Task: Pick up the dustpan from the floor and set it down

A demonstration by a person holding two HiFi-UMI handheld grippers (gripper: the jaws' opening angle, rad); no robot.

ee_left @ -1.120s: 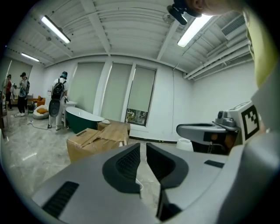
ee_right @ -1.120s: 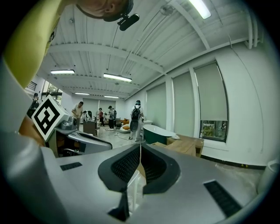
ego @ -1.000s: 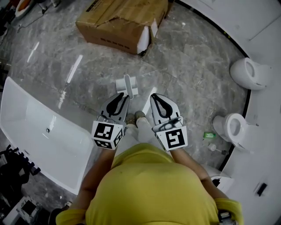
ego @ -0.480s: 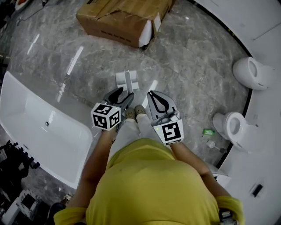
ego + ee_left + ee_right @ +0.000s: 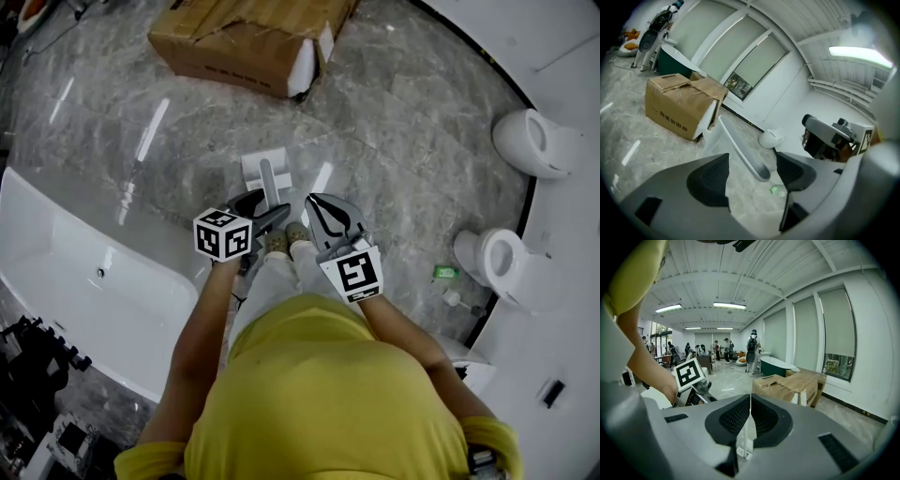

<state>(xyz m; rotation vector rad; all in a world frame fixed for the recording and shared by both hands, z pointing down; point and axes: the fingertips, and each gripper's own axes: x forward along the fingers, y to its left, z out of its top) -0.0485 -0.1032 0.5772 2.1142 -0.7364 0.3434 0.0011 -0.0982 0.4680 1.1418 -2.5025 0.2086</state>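
Stage: pickup not yet made, by my reading | dustpan (image 5: 265,169) on floor (image 5: 403,141), 12 o'clock of left tool (image 5: 262,209) | left tool's jaws opening, handle between them, untouched | right tool (image 5: 317,206) at 3 o'clock, clamped together, empty | left: grasp, lift, set down

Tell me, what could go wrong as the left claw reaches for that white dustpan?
The left gripper is opening its jaws and grips nothing yet; only the end of the dustpan handle lines up between them, so closing there might pinch just the tip and slip. The dustpan stands free on the glossy stone floor, so a nudge could slide or topple it. The shut right gripper hangs close by and might bump it.
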